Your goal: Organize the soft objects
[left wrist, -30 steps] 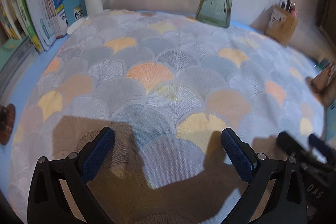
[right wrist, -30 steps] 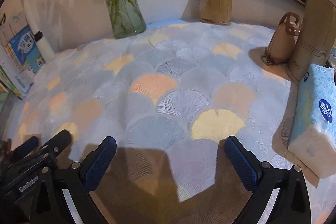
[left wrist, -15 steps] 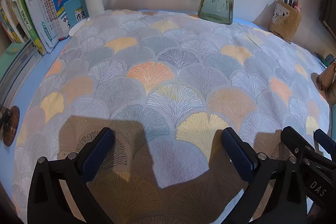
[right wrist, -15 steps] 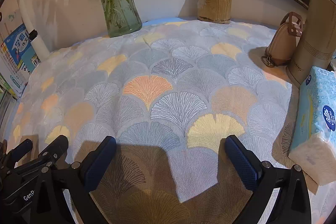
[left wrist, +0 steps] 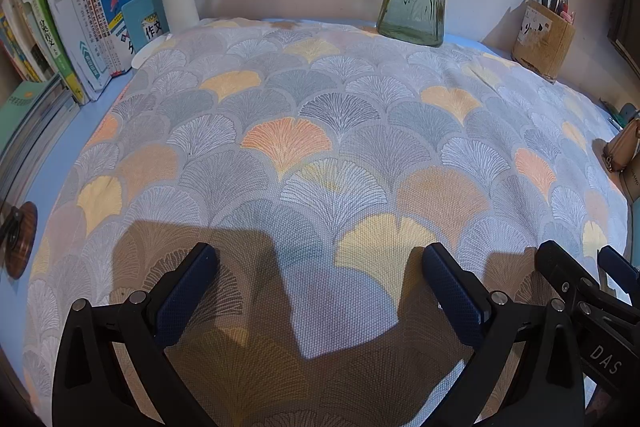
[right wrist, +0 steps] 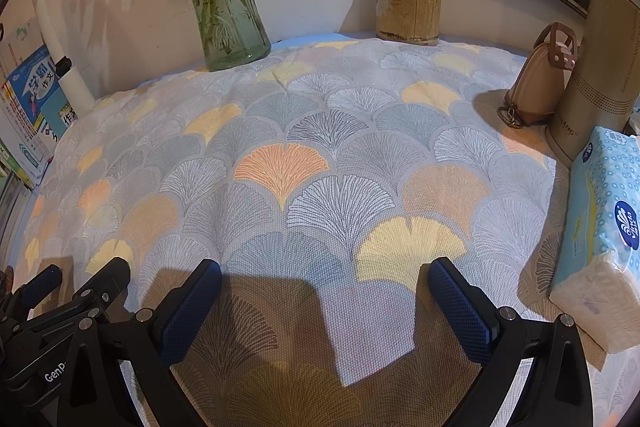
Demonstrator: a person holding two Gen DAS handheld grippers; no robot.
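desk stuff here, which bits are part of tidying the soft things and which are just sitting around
Job: patterned cloth, left gripper and right gripper, both open.

Lying about: books, glass vase, pen holder, small bag, tissue pack.

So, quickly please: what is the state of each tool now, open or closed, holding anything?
Left tool: open, holding nothing, above the patterned cloth.
Right tool: open, holding nothing.
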